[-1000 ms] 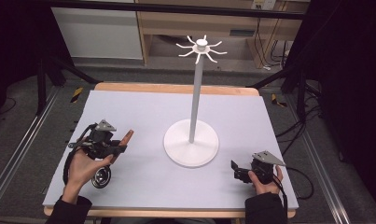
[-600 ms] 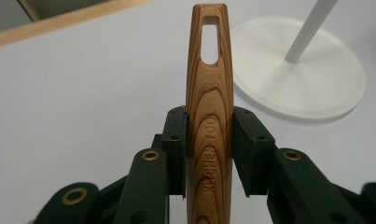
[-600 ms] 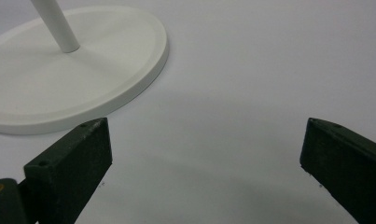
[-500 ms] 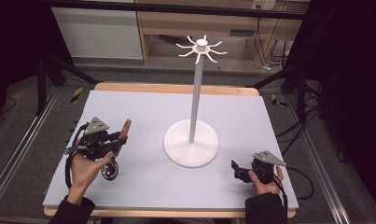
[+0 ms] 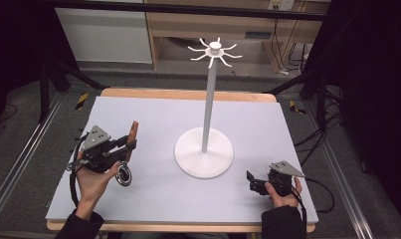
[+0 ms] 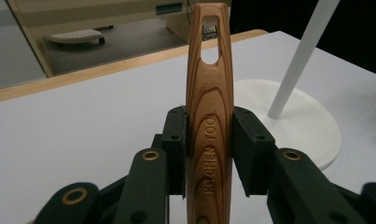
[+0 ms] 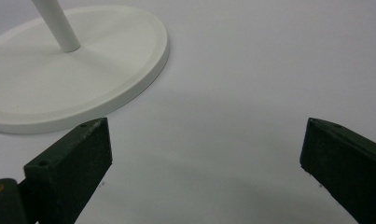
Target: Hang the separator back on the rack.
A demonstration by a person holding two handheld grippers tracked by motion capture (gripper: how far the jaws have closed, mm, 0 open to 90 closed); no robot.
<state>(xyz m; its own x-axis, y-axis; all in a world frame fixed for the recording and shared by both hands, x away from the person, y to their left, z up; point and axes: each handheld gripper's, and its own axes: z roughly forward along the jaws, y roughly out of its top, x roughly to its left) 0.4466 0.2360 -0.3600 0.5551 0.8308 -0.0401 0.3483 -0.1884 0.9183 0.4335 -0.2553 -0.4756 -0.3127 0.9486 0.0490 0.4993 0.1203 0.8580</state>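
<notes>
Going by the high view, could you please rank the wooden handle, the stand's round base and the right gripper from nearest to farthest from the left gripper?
1. Wooden handle: clamped in the left gripper, at the table's left.
2. Stand's round base: mid-table, to its right.
3. Right gripper: far right, near the front edge, jaws open.

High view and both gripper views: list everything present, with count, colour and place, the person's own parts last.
Hook stand: one, white, round base right of table centre, pole rising to a ring of hooks.
Wooden utensil handle: one, brown, marked KITCHEN TOOL, hanging hole at its far end, clamped between the left gripper's jaws.
Table: one, pale grey top with wooden edge.
Left gripper: one, black, near left of table, shut on the handle.
Right gripper: one, black, near right, jaws apart, holding nothing.
Hands: two, one on each gripper.
</notes>
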